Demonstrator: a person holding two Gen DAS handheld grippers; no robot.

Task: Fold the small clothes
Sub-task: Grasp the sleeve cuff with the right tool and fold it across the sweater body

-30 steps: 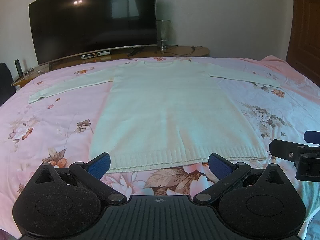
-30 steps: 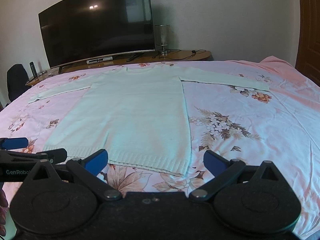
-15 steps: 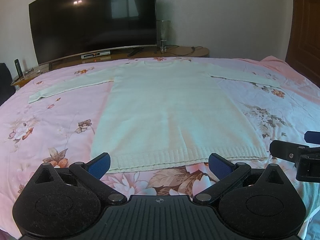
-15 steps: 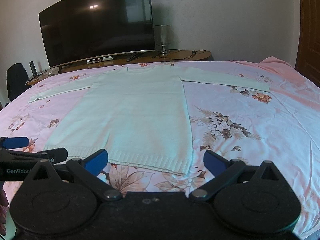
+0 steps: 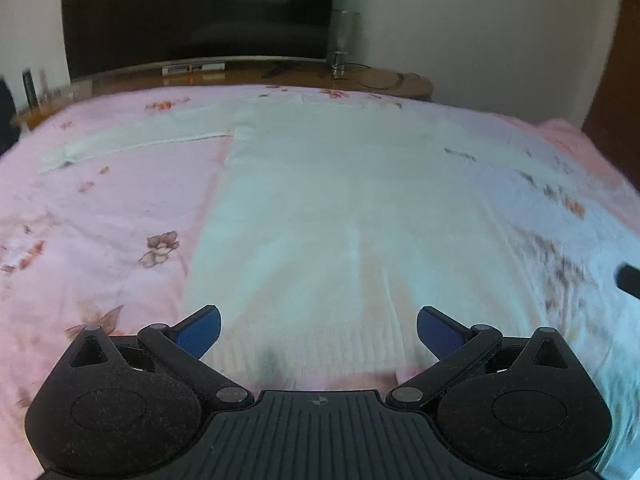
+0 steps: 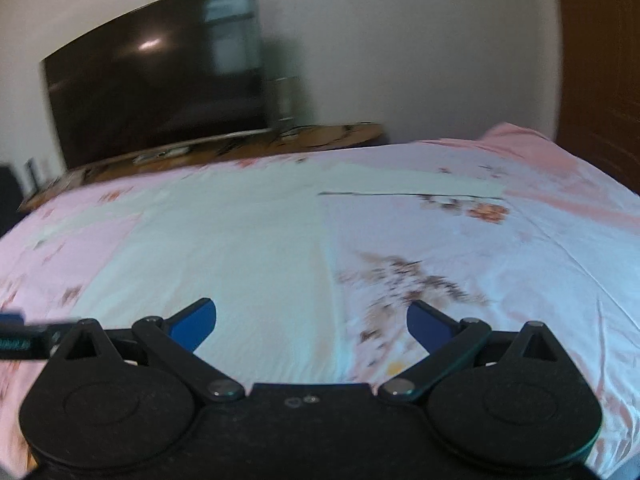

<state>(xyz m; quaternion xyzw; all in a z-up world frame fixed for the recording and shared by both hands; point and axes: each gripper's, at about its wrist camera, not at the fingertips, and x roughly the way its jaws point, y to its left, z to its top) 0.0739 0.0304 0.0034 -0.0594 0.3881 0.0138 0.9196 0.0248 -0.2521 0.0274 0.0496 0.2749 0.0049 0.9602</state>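
Both cameras now blur and sit closer over the white sweater [image 5: 340,216], spread flat on the bed [image 5: 112,216]; left gripper [image 5: 318,334] and right gripper [image 6: 312,322], jaws apart and empty, seem headed for its hem

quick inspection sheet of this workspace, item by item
surface: bed with pink floral sheet, smooth.
job's things: white sweater lying flat, sleeves spread to both sides, hem toward the grippers, unfolded.
clutter: nothing seen on the bed.
grippers: left gripper open above the hem; right gripper open above the sweater's right edge; neither holds anything.
cables: dark cord on the TV stand.
surroundings: TV, wooden stand, wall; frames blurred.
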